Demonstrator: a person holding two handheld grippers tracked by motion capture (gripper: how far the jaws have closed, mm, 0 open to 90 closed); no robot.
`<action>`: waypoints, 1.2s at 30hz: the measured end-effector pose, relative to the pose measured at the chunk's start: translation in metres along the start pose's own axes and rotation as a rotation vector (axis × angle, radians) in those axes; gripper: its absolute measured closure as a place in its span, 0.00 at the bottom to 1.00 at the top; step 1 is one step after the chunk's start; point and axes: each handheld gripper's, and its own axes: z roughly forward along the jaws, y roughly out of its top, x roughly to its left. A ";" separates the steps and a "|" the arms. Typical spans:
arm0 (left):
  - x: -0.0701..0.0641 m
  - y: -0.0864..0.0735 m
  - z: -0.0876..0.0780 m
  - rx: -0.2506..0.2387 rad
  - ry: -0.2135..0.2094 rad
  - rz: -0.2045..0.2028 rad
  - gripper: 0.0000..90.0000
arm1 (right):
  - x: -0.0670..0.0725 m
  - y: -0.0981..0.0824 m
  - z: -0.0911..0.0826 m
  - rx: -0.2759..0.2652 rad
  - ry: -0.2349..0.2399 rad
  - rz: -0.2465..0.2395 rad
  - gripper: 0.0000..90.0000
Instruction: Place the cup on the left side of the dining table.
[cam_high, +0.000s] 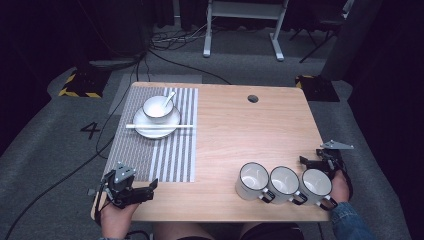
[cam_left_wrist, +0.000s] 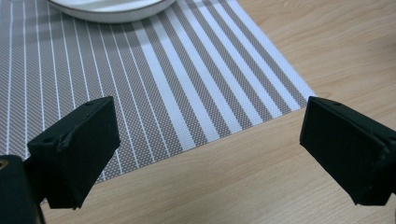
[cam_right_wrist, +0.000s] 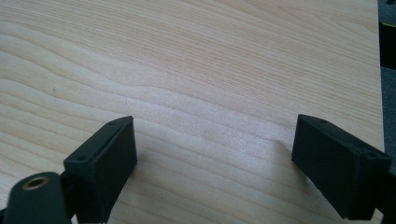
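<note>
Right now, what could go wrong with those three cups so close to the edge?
The three mugs stand in a tight row, apparently touching, near the table's front edge. If the right gripper, open beside the rightmost mug, nudges one, the others may slide or tip toward that edge.

The chopsticks lie loose across the plate; if the left gripper, also open, bumps the striped placemat, they might roll off.

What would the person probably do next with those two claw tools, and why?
Probably swing the right gripper toward the nearest white mug: its jaws stand open over bare table, the mug sits just beside it, and the left gripper is also open and holds nothing.
</note>
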 end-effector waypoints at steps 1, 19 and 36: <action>-0.002 0.002 -0.002 -0.015 0.001 0.002 0.06 | 0.000 0.000 0.000 -0.001 0.000 0.000 0.15; -0.043 0.036 -0.015 -0.090 -0.060 0.124 0.06 | 0.000 0.000 0.000 -0.001 0.000 0.000 0.15; -0.109 0.072 0.012 -0.087 -0.166 0.320 0.06 | 0.001 -0.001 -0.001 0.003 -0.004 -0.001 0.16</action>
